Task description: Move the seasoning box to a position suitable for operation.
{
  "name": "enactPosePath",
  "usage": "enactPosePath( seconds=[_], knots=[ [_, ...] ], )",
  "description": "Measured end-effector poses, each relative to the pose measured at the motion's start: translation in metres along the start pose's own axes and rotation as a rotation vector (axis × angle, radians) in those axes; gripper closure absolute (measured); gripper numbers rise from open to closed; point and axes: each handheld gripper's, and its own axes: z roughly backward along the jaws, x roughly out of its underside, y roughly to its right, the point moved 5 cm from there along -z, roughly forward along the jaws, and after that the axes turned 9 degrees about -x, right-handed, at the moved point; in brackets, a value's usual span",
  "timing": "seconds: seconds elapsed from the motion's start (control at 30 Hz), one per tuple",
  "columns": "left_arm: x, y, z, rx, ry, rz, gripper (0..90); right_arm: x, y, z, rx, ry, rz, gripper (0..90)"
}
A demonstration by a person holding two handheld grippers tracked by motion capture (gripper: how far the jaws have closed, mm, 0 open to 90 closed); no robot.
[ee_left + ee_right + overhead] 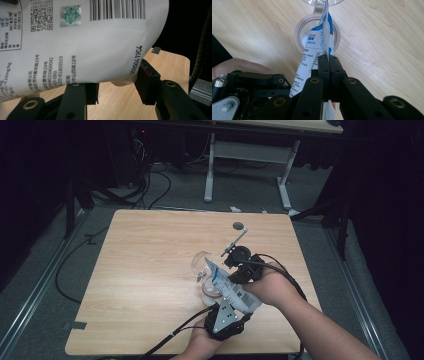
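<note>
Pouring stage: right gripper [328, 62] pinches the white pouch [232, 287] edge, left gripper [117, 86] jaws bracket its bottom, mouth at 10 o'clock over the clear container [202, 265]; emptying apparently unfinished.

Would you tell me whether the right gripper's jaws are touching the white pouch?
Touching. In the right gripper view, the right gripper has its jaws pressed together on the thin edge of the white pouch, with no gap.

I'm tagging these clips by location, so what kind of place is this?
Probably a lab or recording workspace, not a home: a lone wooden table stands on grey carpet, black curtains close it in, and cables trail across the floor toward a workbench frame behind it.
</note>
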Motion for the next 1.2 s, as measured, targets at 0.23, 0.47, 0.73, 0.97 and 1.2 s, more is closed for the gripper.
enactPosePath(
  seconds=[0.23, 0.47, 0.73, 0.97, 1.2],
  knots=[
    [-0.0010, 0.0001, -0.0010, 0.003, 0.005, 0.004, 58.8, -0.0006, -0.0001, 0.0005, 0.004, -0.003, -0.001, 89.9],
    [-0.0014, -0.0001, -0.0007, 0.003, 0.005, 0.005, 58.9, -0.0015, -0.0008, 0.0006, 0.007, -0.010, 0.025, 89.9],
    [-0.0026, -0.0001, -0.0006, 0.005, 0.007, 0.005, 58.9, -0.0019, -0.0011, 0.0016, 0.008, -0.009, 0.026, 90.0],
    [-0.0030, 0.0000, -0.0001, 0.005, 0.010, 0.005, 58.9, -0.0017, -0.0013, 0.0024, 0.009, -0.007, 0.025, 90.0],
    [-0.0029, -0.0004, 0.0003, 0.002, 0.010, 0.004, 58.9, -0.0026, -0.0013, 0.0024, 0.002, -0.006, 0.026, 90.0]
  ],
)
